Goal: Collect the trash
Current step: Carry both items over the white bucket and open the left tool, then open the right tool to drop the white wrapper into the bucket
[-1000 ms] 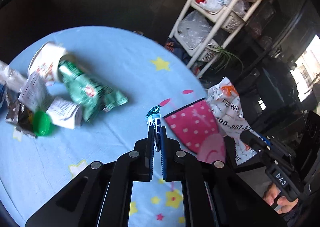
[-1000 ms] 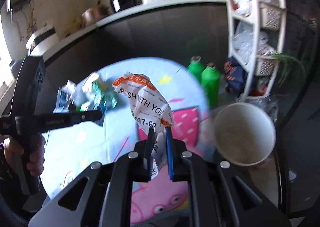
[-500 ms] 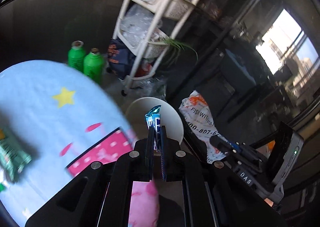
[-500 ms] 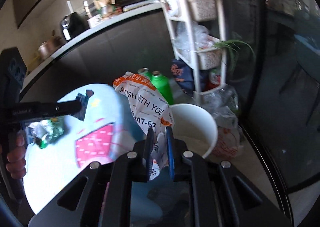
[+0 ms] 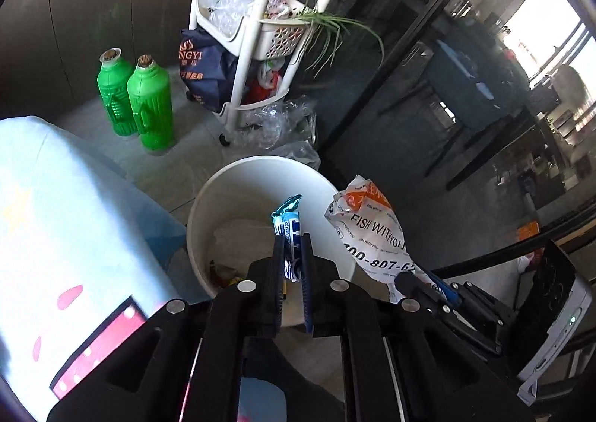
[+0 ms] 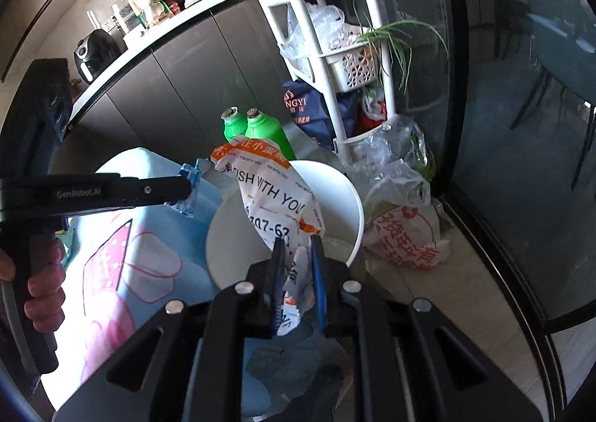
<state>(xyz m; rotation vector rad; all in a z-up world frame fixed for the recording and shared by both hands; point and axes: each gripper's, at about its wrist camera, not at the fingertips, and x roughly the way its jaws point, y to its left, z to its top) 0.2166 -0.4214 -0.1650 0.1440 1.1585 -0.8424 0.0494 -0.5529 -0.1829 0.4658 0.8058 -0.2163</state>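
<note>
Kitchen floor by the white shelf rack (image 5: 238, 60) now fills both views where the blue tablecloth (image 5: 56, 206) did a second ago, and the white bin (image 5: 257, 176) sits below both tools. The right gripper (image 6: 298, 265) pinches a crumpled printed bag (image 6: 275, 194) over it. The left gripper (image 5: 292, 258) is easing open around a small blue wrapper (image 5: 288, 221), seemingly about to drop it in.

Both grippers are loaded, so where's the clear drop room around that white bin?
Free: the white bin's open mouth, only scraps at its bottom, and the bare floor between it and the green bottles. Crowded: behind the bin, plastic bags pile against the white rack; the blue-clothed table hems its left side.
</note>
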